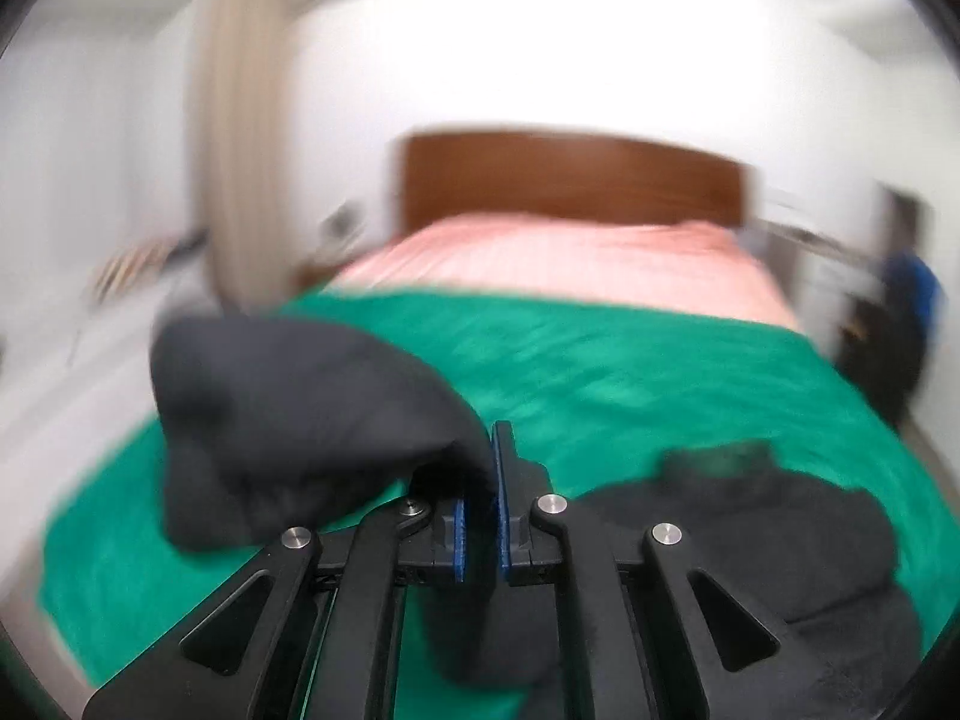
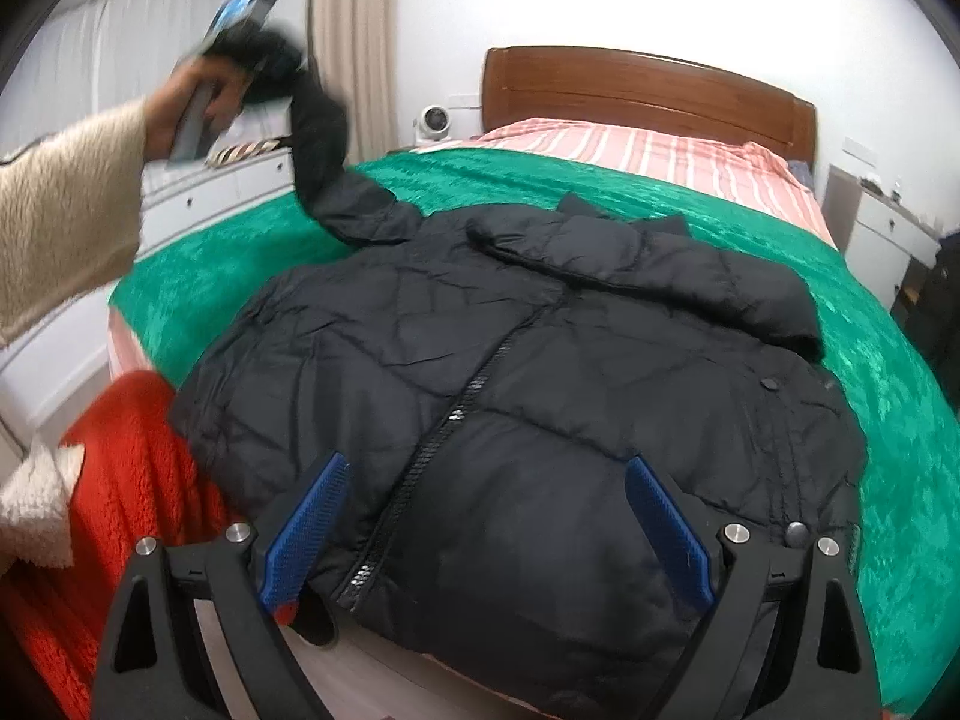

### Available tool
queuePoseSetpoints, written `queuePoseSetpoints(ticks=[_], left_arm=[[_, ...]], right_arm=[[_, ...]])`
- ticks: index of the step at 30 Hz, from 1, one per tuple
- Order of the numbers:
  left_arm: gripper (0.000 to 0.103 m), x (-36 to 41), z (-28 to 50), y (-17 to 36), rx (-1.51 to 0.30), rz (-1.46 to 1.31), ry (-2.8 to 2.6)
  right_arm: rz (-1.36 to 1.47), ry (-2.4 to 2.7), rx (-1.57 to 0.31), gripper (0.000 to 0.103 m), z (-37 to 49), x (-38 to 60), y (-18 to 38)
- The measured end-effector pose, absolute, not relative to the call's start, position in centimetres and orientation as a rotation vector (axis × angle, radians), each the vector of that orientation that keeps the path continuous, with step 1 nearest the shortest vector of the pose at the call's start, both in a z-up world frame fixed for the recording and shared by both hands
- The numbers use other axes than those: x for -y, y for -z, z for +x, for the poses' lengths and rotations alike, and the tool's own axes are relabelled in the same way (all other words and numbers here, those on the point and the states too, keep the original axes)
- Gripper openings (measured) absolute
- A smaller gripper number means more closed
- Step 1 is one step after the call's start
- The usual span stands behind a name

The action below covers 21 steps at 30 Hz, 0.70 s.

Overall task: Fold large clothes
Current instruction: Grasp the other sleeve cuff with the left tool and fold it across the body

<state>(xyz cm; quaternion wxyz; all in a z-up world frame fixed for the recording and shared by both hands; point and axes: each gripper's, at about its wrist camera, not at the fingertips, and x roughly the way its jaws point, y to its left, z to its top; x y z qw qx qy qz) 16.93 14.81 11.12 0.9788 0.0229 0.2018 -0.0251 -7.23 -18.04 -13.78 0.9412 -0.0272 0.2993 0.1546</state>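
At upper left of the right wrist view, your left gripper (image 2: 240,30) clamps the sleeve cuff (image 2: 282,69) aloft, the sleeve running down-right to the black puffer jacket (image 2: 510,360) lying zipper-up on the green blanket (image 2: 750,204), while your right gripper (image 2: 489,534) hovers spread and empty over its hem.

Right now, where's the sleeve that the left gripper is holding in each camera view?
Left wrist view: the sleeve fills the left-centre, bunched and blurred, pinched in the left gripper.
Right wrist view: the sleeve rises at upper left from the black jacket to the left gripper, off the bed.
Shared landmark: the wooden headboard behind the green blanket.
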Motion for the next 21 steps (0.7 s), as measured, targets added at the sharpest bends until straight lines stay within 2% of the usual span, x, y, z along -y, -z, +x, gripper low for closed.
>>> queuePoseSetpoints(ticks=[3,4,5,6,7,8,12,14,21], left_arm=[[0.007,-4.3,16.6,-12.1,-0.365,0.185,0.243],[0.010,-1.3,16.6,-11.5,-0.375,0.221,0.293],[0.017,1.7,16.7,-10.4,-0.402,0.258,0.346],[0.030,5.3,17.0,-8.2,-0.465,0.307,0.410],[0.068,7.1,17.0,-6.9,-0.510,0.334,0.426],[0.092,9.5,17.0,-4.1,-0.580,0.372,0.416],[0.092,11.6,14.7,2.0,-0.704,0.449,0.460],[0.092,10.7,13.2,3.3,-0.731,0.464,0.452],[0.096,0.1,8.7,2.6,-0.788,0.351,0.350]], right_arm=[[-0.026,-0.275,-0.593,0.093,-7.6,19.5,13.5],[-0.016,-0.262,-0.589,0.093,-7.8,20.0,13.4],[-0.002,-0.245,-0.583,0.093,-7.9,20.6,13.4],[0.011,-0.233,-0.580,0.093,-8.0,21.2,13.3],[0.021,-0.224,-0.578,0.093,-8.1,21.6,13.2],[0.033,-0.212,-0.576,0.093,-8.2,22.1,13.2],[0.056,-0.188,-0.555,0.093,-8.7,23.4,13.0],[0.060,-0.186,-0.545,0.093,-8.9,23.7,13.0],[0.056,-0.236,-0.542,0.093,-8.1,22.8,13.5]])
